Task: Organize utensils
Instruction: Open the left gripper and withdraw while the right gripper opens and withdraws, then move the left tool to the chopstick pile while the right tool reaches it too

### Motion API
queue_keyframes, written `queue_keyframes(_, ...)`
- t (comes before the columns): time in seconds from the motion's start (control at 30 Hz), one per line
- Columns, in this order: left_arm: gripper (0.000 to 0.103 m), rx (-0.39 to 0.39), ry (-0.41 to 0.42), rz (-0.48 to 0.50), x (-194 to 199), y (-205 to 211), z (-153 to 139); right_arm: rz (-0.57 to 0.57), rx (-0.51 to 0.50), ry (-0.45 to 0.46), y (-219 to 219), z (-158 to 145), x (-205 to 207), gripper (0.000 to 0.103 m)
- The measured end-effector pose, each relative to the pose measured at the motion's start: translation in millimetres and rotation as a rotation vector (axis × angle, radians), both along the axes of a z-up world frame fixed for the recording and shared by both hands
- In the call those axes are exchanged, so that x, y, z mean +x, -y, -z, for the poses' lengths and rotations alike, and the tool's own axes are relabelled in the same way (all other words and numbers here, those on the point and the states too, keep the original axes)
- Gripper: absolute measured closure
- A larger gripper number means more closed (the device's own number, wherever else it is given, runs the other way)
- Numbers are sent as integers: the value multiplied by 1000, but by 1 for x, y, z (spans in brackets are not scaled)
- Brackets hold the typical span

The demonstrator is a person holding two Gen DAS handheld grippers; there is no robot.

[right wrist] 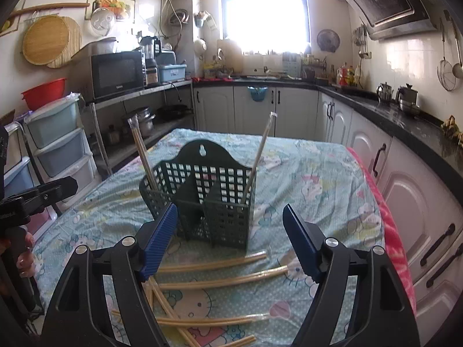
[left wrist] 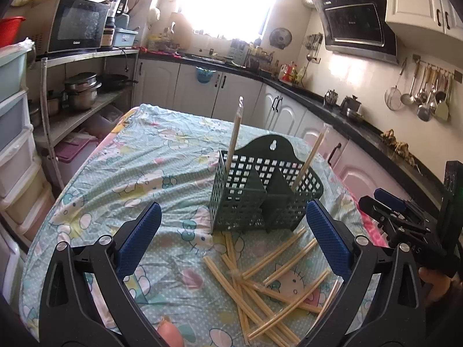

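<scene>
A dark green slotted utensil basket [left wrist: 260,190] [right wrist: 208,202] stands on the table with two wrapped chopstick pairs [left wrist: 235,133] [right wrist: 260,156] upright in its outer compartments. Several wrapped chopstick pairs [left wrist: 269,277] [right wrist: 220,277] lie scattered on the cloth in front of it. My left gripper [left wrist: 233,214] is open, its blue pads on either side of the basket and above the loose pile, nothing between them. My right gripper [right wrist: 230,214] is open too, just short of the basket's front, holding nothing. It also shows at the right edge of the left wrist view [left wrist: 405,219].
A cartoon-print cloth [left wrist: 139,162] covers the table. An onion-like thing [left wrist: 170,332] lies at its near edge. Plastic drawers [right wrist: 58,144] and a shelf with pots [left wrist: 81,86] stand left; cabinets and a black counter [right wrist: 405,133] run along the right.
</scene>
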State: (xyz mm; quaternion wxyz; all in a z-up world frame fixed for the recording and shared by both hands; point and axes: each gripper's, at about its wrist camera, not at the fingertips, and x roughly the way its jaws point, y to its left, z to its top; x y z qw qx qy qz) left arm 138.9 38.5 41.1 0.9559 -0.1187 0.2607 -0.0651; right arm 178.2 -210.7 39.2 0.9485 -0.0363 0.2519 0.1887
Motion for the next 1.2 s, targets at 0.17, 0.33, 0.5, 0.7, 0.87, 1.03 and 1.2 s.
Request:
queue_keyframes(0.17,11,11,-31,5,1,3,12,15,-33,-35,2,14,3,30)
queue_keyframes(0.33,11,16,-74,5,4,3,28,45,-58,-91,10,33,8,30)
queue_keyframes(0.5,11,15,-124,2,9,3,44,87,-67,-157,21,52,16,30)
queue_keyframes(0.7,11,-3,-200,4,18,2,68,130,-58,-237,33,75,28,30)
queue_keyframes(0.87,21,-40,-259,17,26,-1,85,150,-33,-313,39,93,42,33)
queue_keyframes(1.03,39,-82,-317,41,35,-1,98,172,25,-404,45,108,61,45)
queue_keyframes(1.2,50,-135,-367,60,44,-3,108,198,84,-490,46,119,81,55)
